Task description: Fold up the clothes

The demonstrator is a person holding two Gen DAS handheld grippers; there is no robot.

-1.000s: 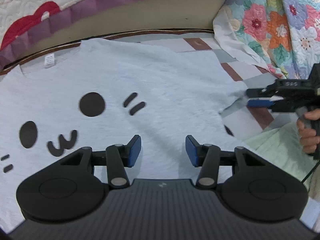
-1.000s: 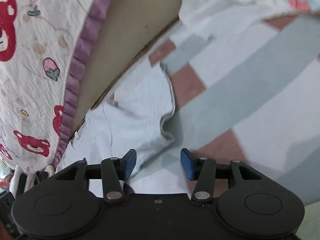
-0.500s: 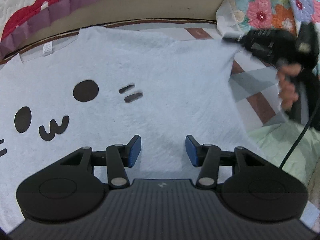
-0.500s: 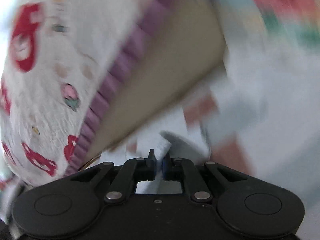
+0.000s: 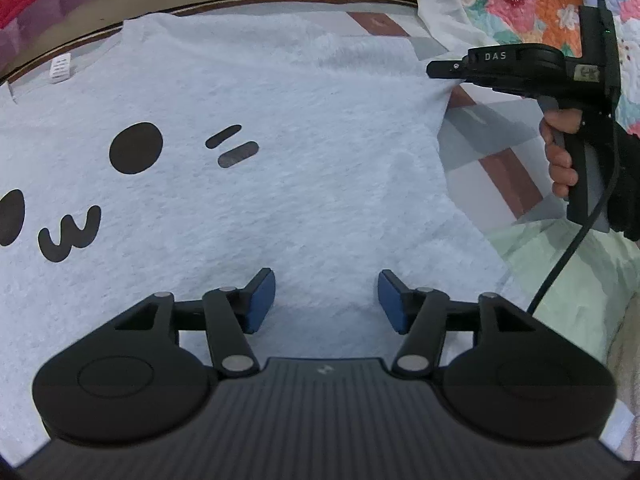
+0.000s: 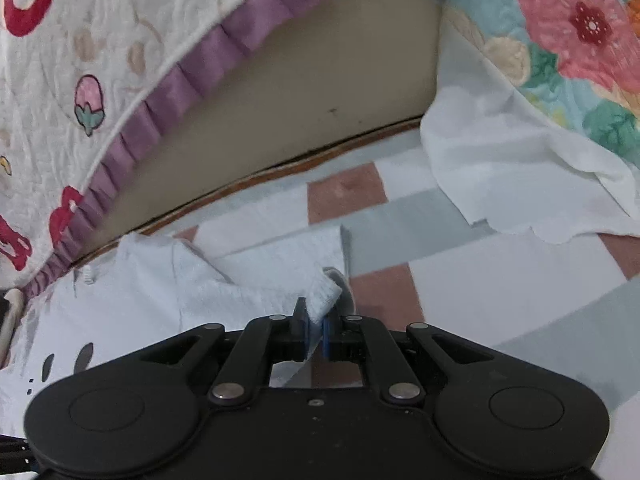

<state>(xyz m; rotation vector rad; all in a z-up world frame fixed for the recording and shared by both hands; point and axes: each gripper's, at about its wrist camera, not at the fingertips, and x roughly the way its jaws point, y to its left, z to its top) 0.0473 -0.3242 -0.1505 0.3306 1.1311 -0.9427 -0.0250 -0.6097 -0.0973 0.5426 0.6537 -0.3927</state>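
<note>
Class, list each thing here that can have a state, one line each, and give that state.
T-shirt: spread flat, print side up, one sleeve pulled out sideways.
Left gripper: jaws opening, nothing between them, over the shirt.
Right gripper: shut on the sleeve's edge.
Floral quilt: bunched at the side, white lining showing.
</note>
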